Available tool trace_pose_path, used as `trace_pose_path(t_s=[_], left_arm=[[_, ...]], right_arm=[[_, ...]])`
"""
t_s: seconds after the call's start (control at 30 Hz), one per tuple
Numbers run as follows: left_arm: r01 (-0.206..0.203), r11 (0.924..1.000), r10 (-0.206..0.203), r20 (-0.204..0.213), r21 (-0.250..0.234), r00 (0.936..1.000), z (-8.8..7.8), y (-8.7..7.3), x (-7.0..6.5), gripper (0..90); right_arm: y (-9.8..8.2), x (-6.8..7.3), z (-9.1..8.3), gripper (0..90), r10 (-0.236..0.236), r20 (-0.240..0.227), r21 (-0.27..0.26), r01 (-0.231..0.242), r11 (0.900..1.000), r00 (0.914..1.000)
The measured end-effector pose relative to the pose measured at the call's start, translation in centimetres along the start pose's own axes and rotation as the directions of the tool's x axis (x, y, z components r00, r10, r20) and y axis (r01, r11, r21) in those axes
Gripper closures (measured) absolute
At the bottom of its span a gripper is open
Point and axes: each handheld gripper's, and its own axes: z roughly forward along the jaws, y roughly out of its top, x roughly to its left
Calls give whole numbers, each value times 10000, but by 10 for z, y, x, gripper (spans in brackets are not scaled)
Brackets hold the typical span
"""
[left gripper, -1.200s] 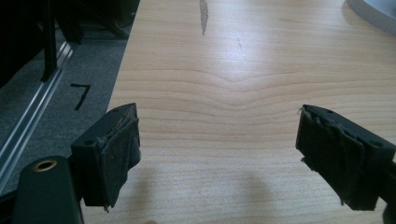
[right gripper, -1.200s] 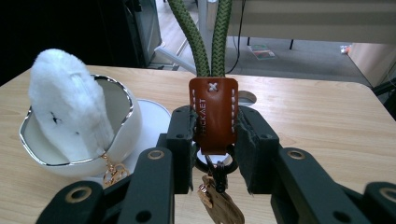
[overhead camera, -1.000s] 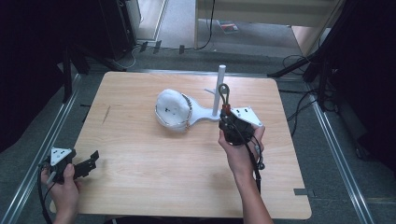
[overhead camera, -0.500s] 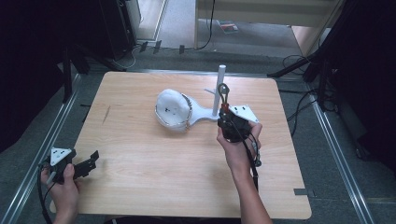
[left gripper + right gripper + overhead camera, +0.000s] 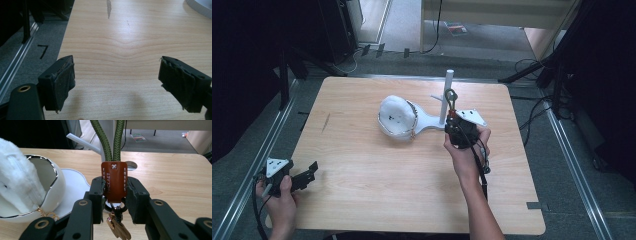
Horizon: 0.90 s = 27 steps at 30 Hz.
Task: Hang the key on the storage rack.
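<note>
1. We have the right gripper (image 5: 113,202) clamped on a brown stitched leather tab (image 5: 114,184) of a keychain; a green braided cord loop (image 5: 107,140) stands up above it, and a metal ring with a small gold-coloured charm (image 5: 119,228) hangs below.
2. Keychain sits in the air above the far-right part of the desk (image 5: 377,195), just in front of a white upright peg stand (image 5: 447,97); we cannot tell if the loop touches the peg.
3. Handling, as we judge it: light and floppy. The cord is soft and bends, the leather flat and fairly grippy, so the tab is the right hold. The ring and charm will swing.
4. The loop is narrow, so threading it over the peg probably needs it kept upright.
5. White glossy egg-shaped bowl with gold rim (image 5: 412,122) lies near the desk's middle and far edge, with a white fluffy fabric lining (image 5: 17,175) inside and a thin gold chain (image 5: 46,214) at its lip. It looks hard and breakable.
6. Left gripper (image 5: 125,82) sits at the near-left corner with its jaws wide apart and nothing between them; the pads (image 5: 63,82) look worn and fuzzy.
</note>
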Motion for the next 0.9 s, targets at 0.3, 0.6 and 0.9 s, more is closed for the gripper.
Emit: trace_pose_path(t_s=[0.3, 0.6, 0.9], left_arm=[[11, 10000, -11, 14, 24, 10000, 0, 0, 0, 145], [-11, 10000, 11, 18, 29, 10000, 0, 0, 0, 145], [-19, 10000, 19, 24, 48, 10000, 0, 0, 0, 145]], right_arm=[[0, 1, 13, 693, -47, 105, 155, 46, 9999, 9999], [-2, 3, 27, 693, -39, 172, 194, 36, 9998, 9998], [-4, 4, 37, 693, 16, 125, 50, -16, 10000, 9999]])
